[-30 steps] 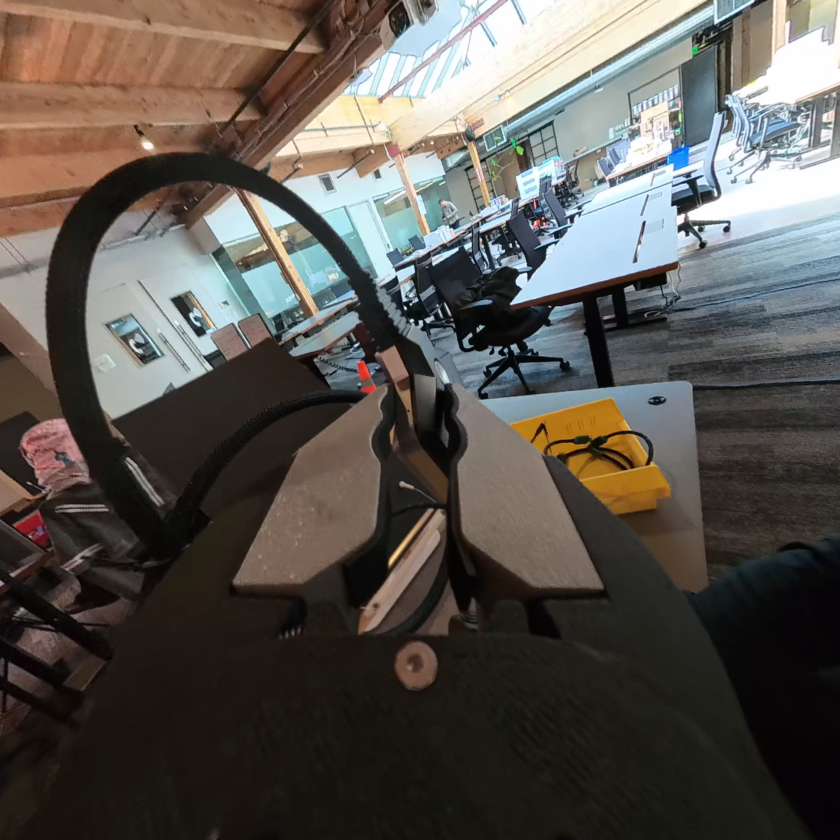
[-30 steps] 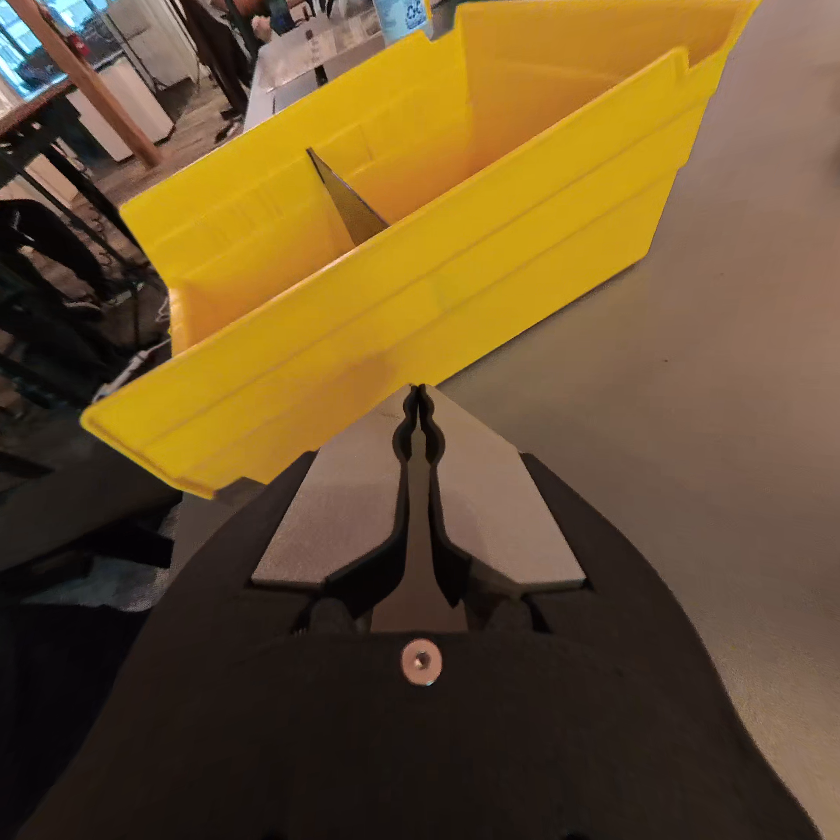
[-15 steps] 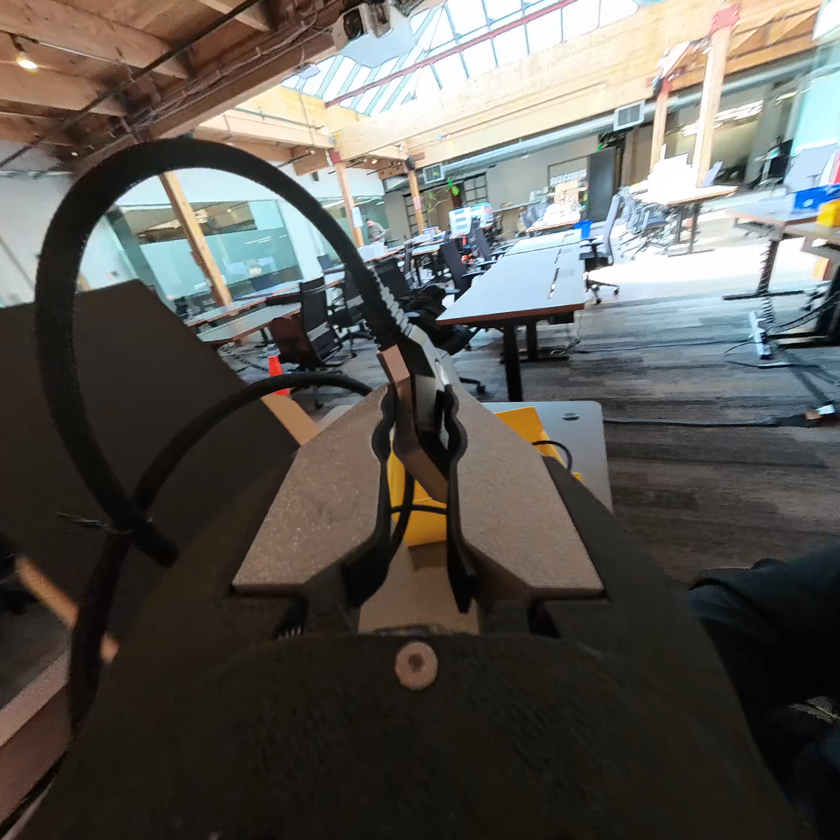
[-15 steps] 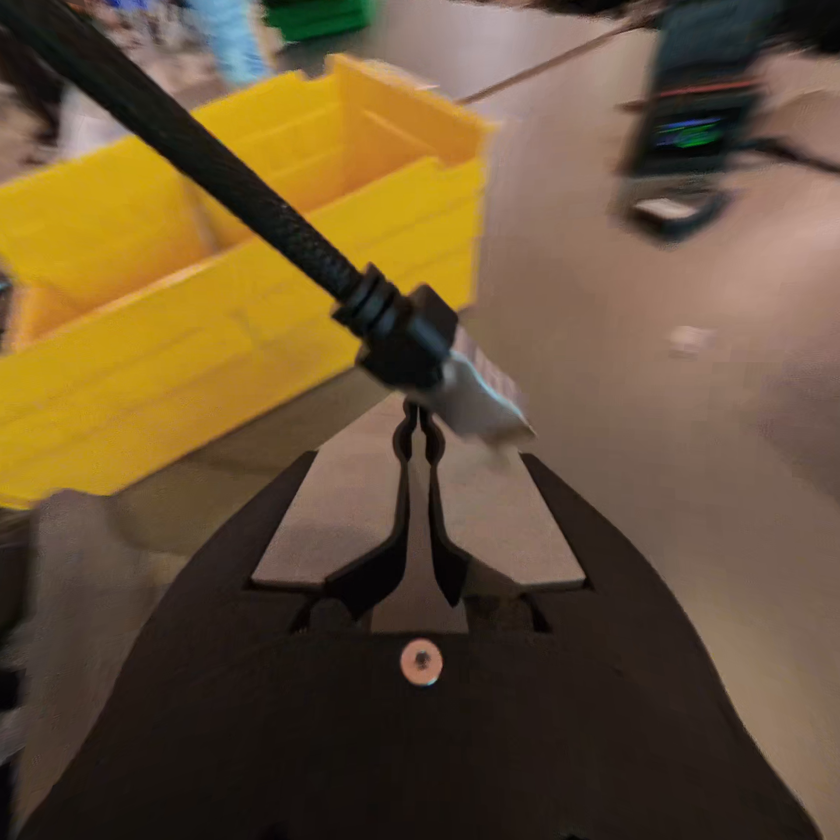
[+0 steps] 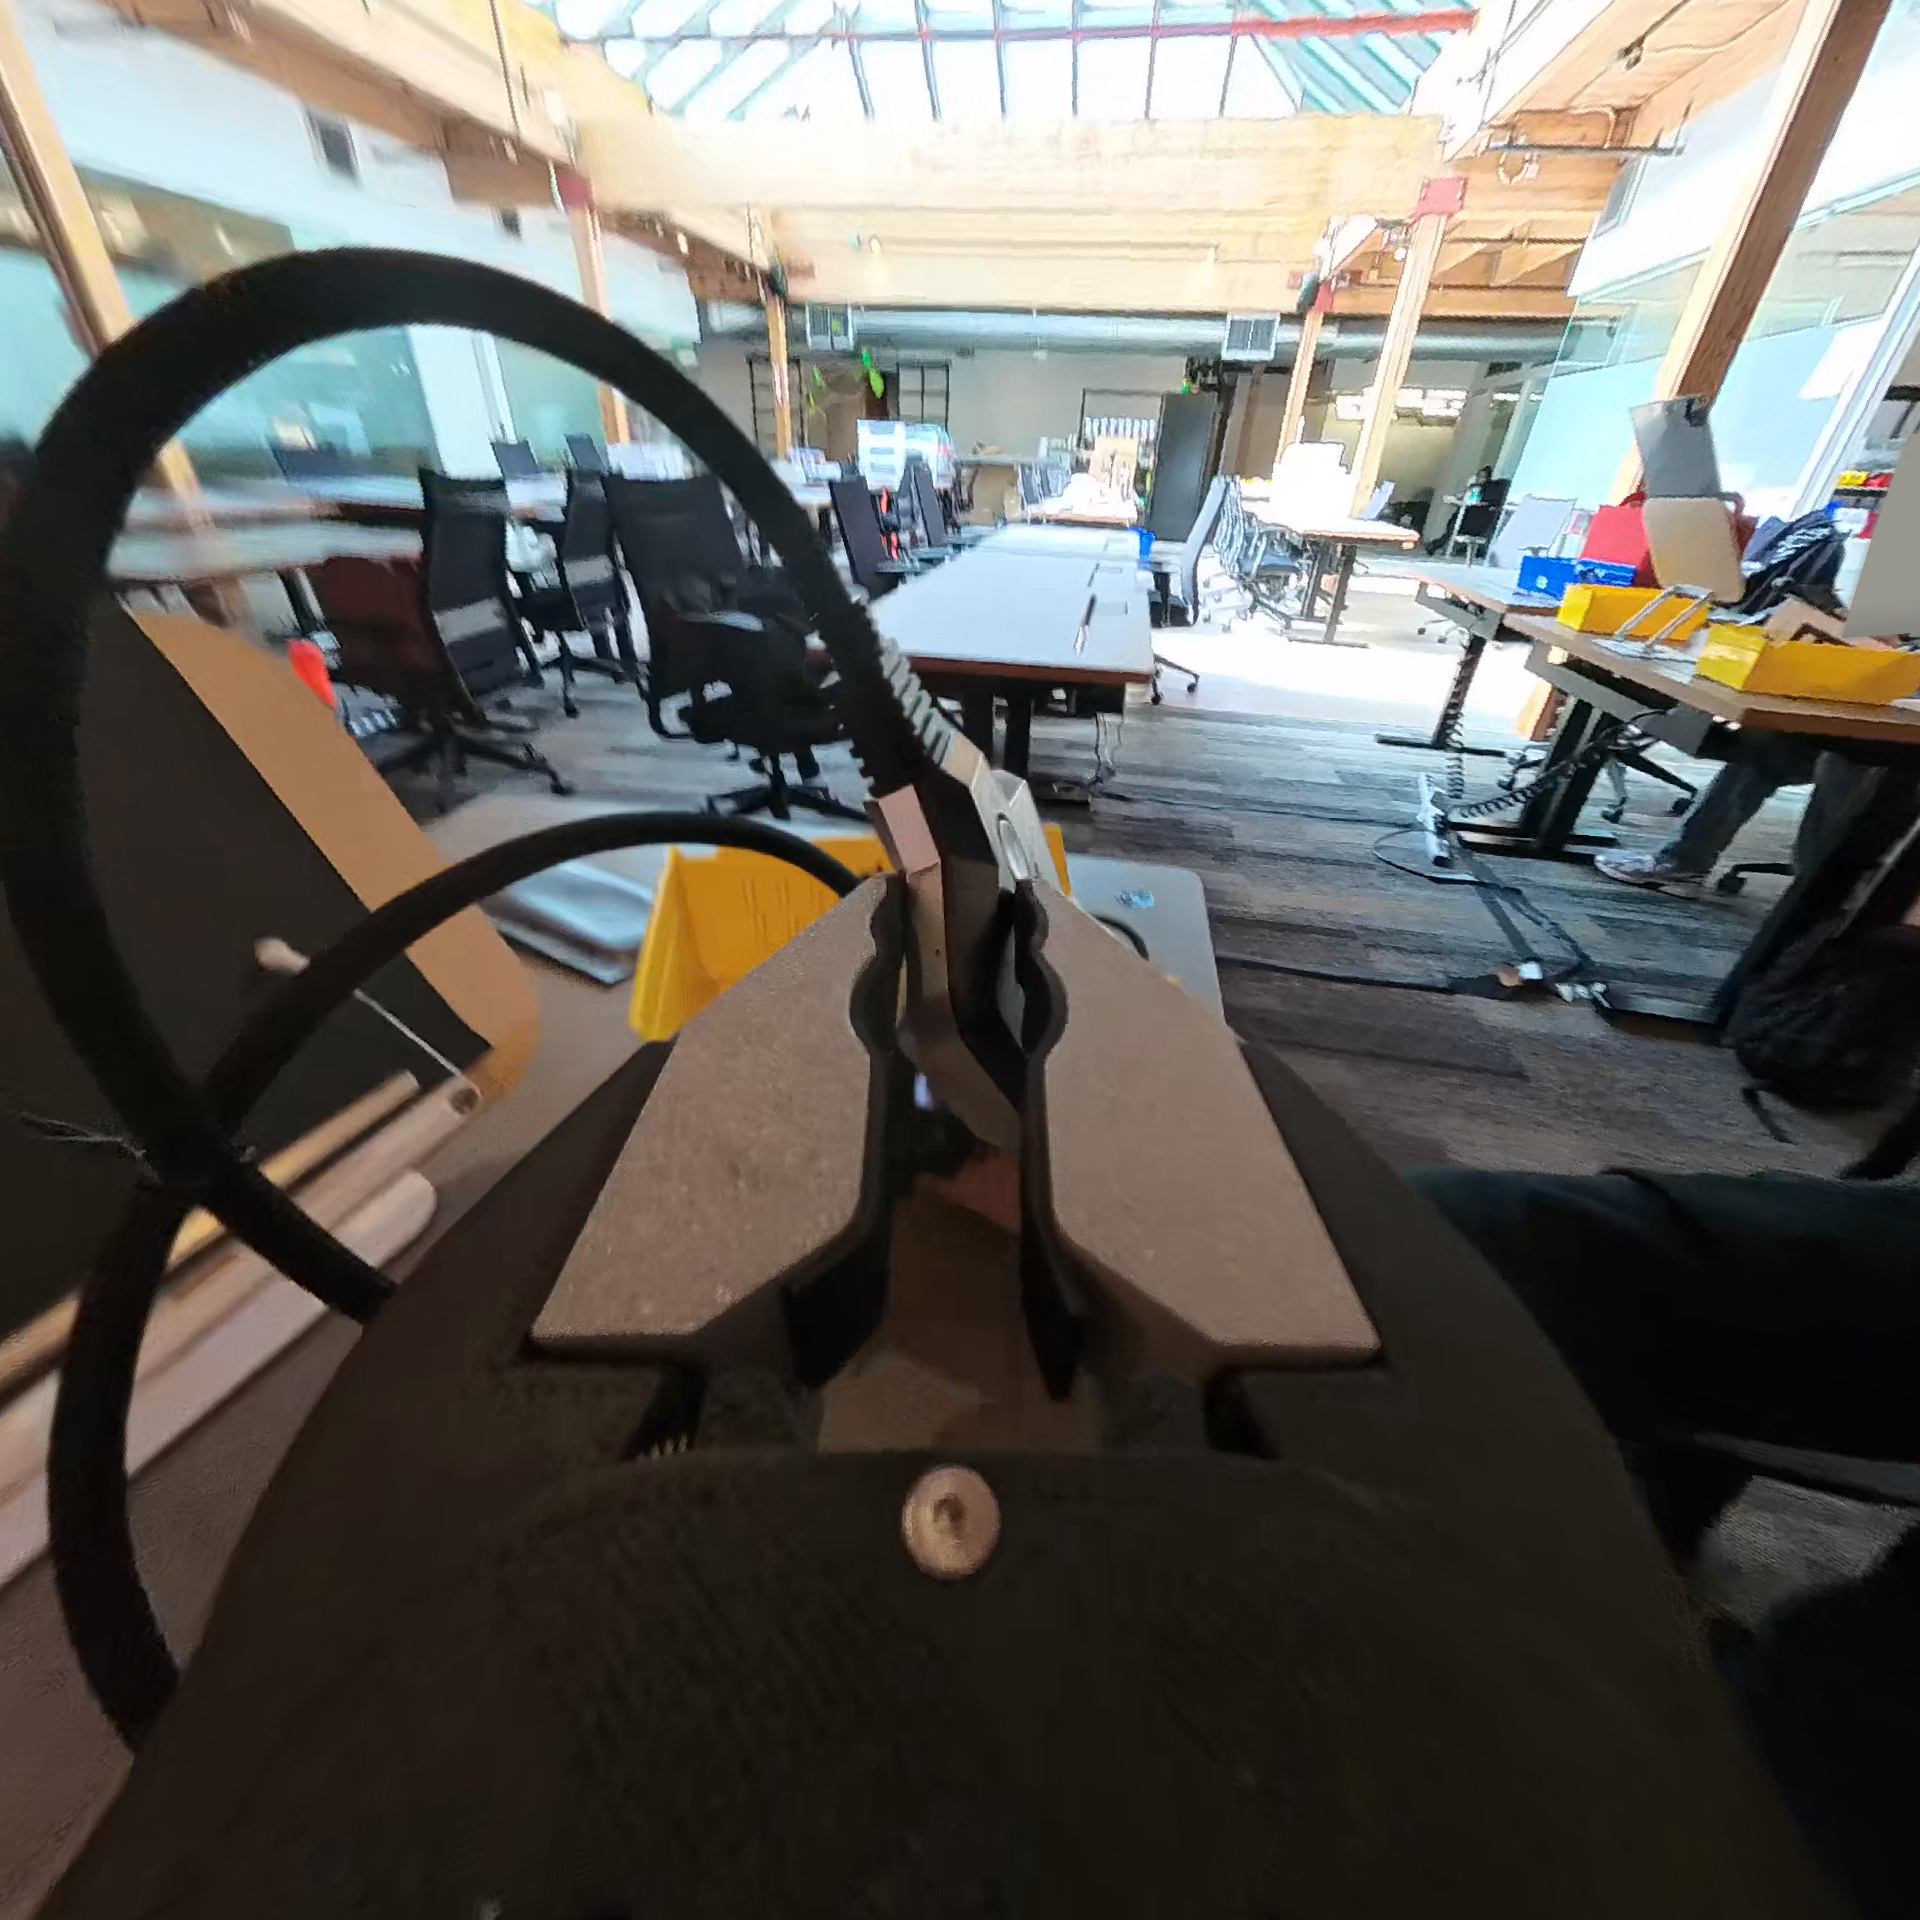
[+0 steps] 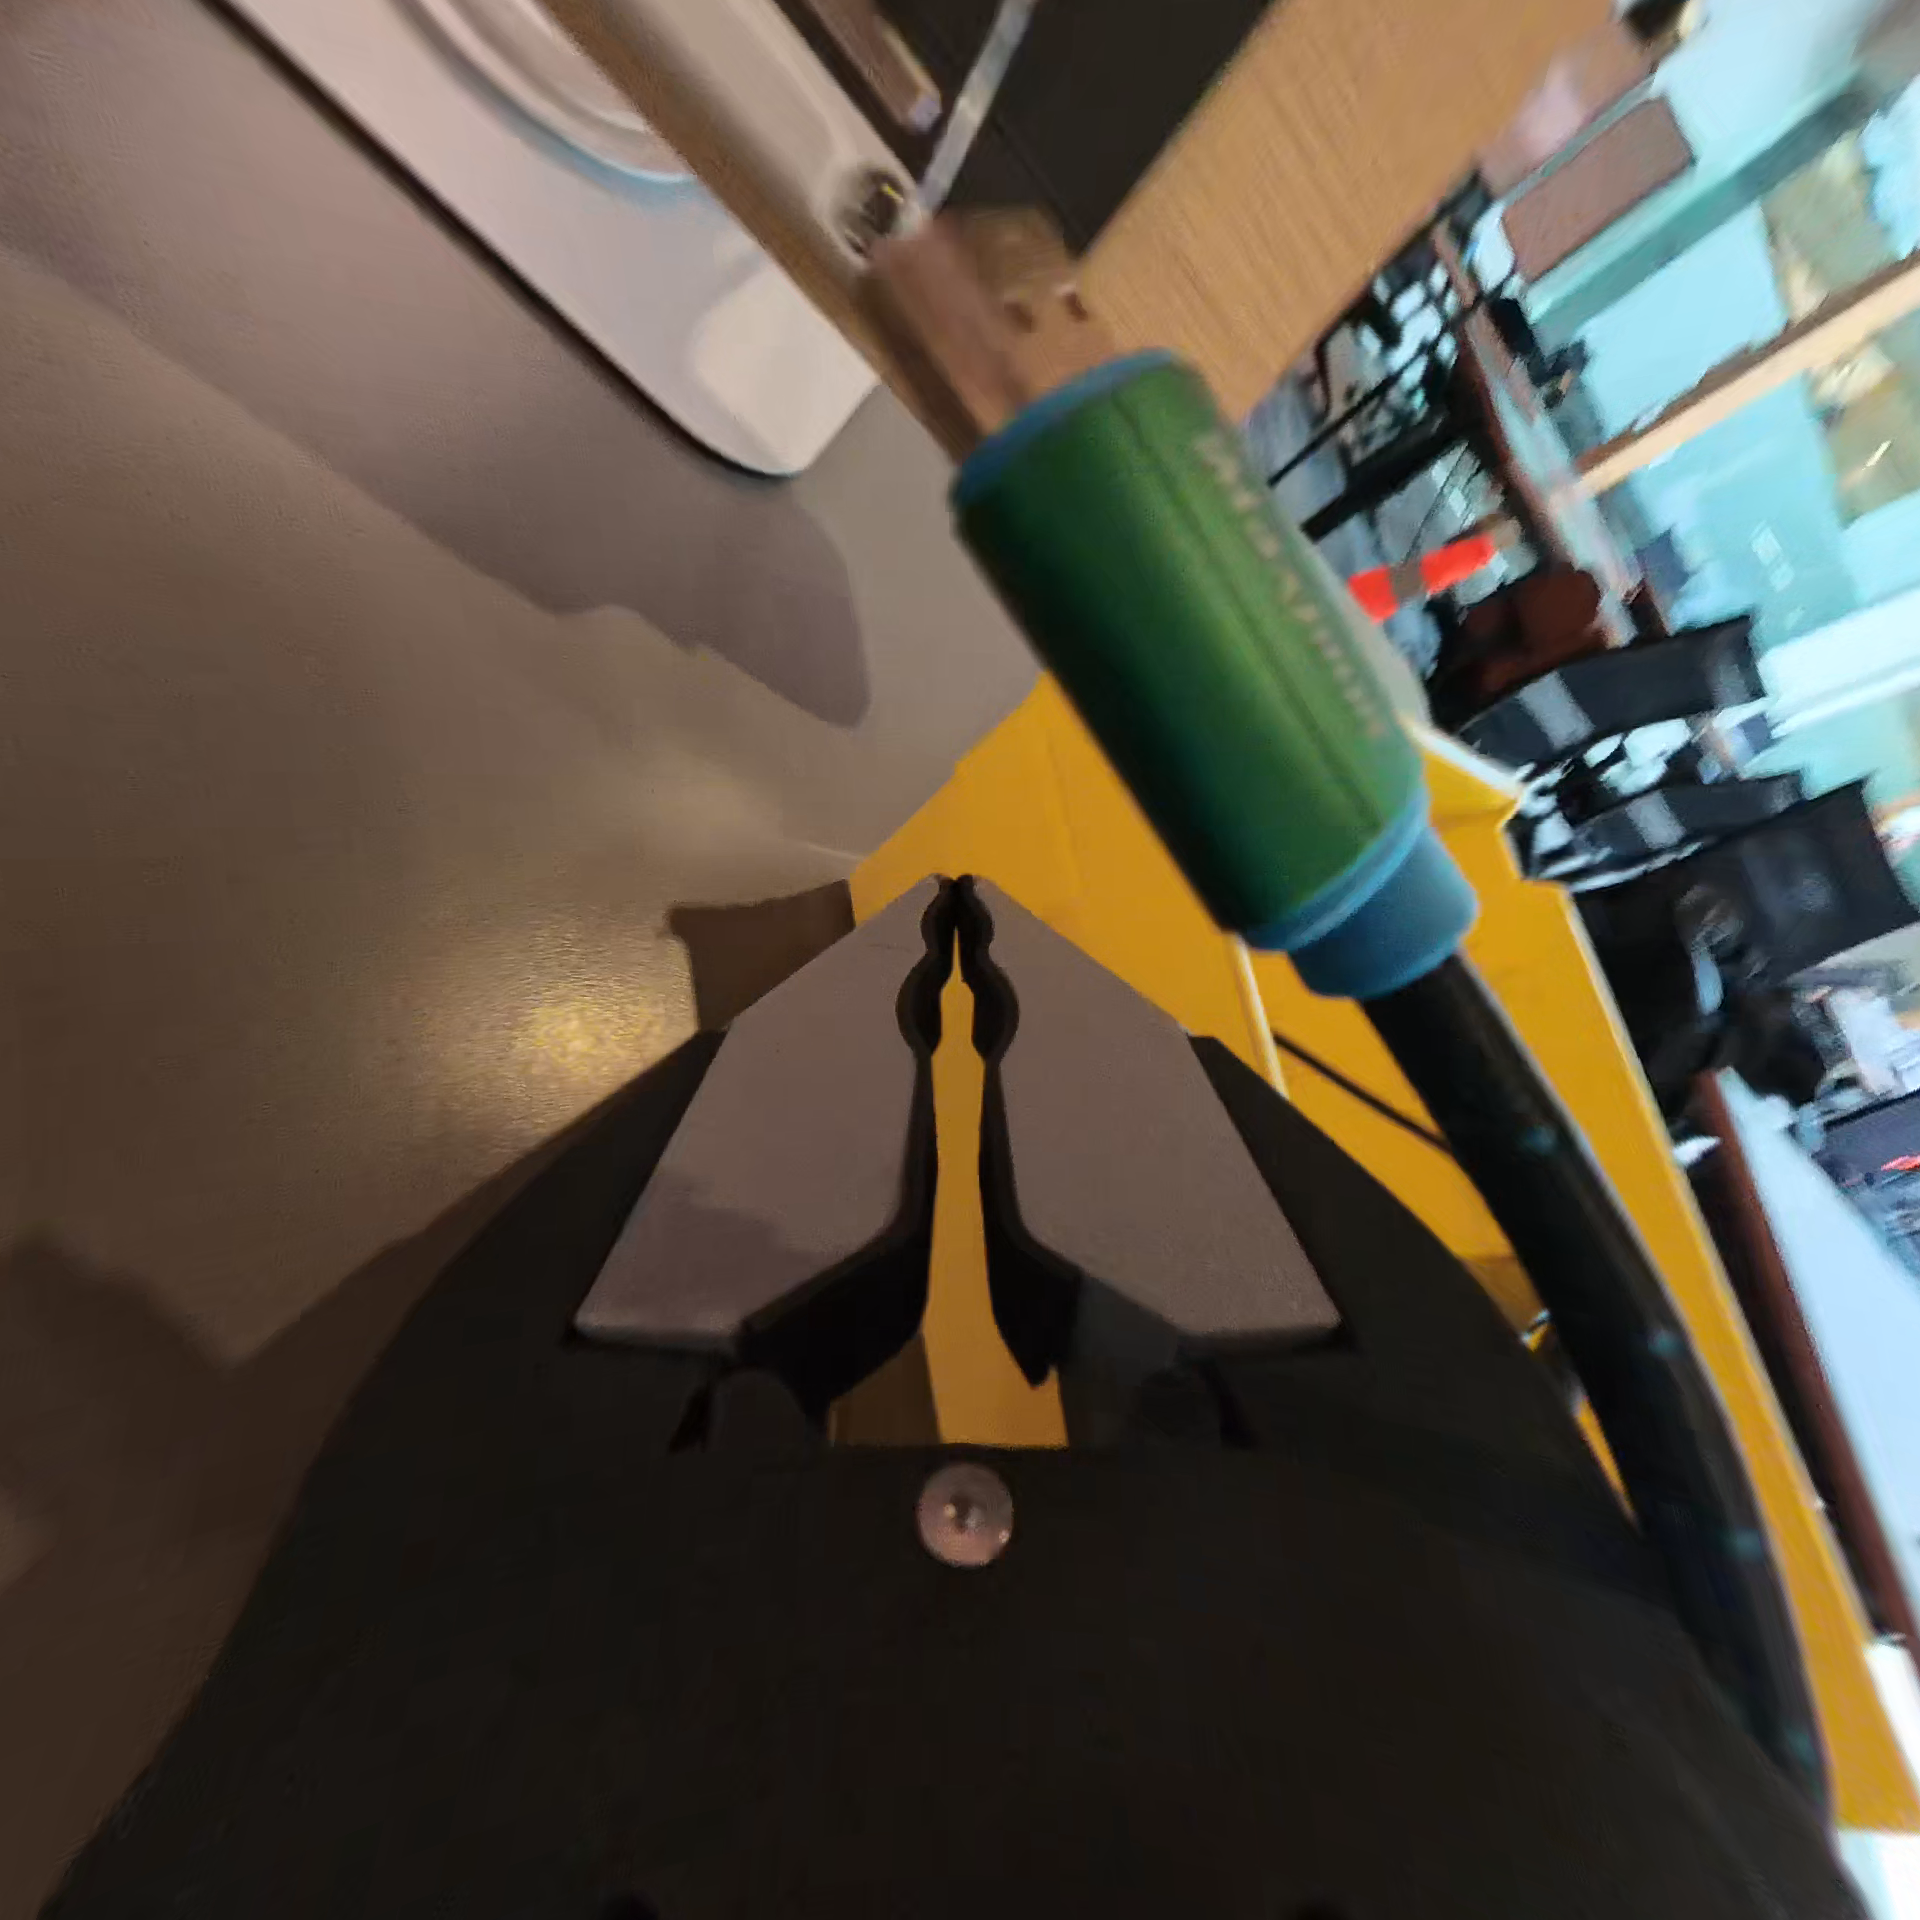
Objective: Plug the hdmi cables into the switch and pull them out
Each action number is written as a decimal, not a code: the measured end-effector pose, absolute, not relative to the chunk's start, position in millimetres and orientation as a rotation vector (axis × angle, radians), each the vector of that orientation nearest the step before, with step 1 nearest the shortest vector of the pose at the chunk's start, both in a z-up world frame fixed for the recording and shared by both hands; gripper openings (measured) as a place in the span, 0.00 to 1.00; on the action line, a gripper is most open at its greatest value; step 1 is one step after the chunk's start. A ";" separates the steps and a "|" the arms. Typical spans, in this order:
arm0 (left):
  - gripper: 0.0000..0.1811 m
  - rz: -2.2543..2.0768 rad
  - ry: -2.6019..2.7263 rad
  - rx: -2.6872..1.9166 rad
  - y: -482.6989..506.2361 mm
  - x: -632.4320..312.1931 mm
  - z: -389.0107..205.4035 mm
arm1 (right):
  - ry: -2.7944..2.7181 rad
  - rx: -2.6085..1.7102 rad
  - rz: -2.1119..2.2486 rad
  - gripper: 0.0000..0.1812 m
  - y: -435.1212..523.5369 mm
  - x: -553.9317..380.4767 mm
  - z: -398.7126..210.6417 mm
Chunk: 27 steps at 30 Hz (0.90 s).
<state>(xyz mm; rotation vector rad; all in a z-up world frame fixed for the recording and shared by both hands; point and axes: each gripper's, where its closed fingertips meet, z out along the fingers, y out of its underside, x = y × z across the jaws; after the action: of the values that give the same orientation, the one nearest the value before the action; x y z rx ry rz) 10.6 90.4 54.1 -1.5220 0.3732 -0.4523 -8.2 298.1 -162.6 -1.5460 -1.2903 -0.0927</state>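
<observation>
Left wrist view, jaws clamped on black HDMI plug [image 5: 951,914], open office behind, right jaws together above grey tabletop [image 6: 312,727].

We counted two HDMI plugs: one silver plug [image 5: 961,935] between the left claw's [image 5: 961,940] fingers, one green plug [image 6: 1195,634] beside the right claw [image 6: 957,896].

Daylit from skylight [image 5: 997,52]; wide-angle edge warp; right view motion-blurred.

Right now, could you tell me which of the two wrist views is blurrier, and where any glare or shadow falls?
Right wrist view: motion-smeared throughout, the green plug soft-edged, a yellowish glare patch and dark shadows on the grey table. Left wrist view: sharper, only the upper left smeared; the skylight is bright, and the wide lens bends the beams; the black cable reads crisply.
</observation>
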 end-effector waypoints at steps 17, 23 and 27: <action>0.10 -1.152 -0.053 -1.593 104.1 -85.0 -96.1 | -1.673 -1.065 0.959 0.00 145.9 -55.1 -128.2; 0.10 -1.109 0.021 -1.677 110.6 -62.7 -108.6 | -1.838 -1.040 1.152 0.27 107.7 -54.9 -140.1; 0.10 -1.034 0.082 -1.696 107.2 -59.1 -106.7 | -1.774 -1.052 1.234 0.26 110.4 -51.4 -130.7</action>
<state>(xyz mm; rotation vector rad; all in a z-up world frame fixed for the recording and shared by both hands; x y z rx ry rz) -59.1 107.2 -106.7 -1.6965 0.0823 -1.0344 -51.4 110.4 -130.7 -1.0521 -1.7743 1.2343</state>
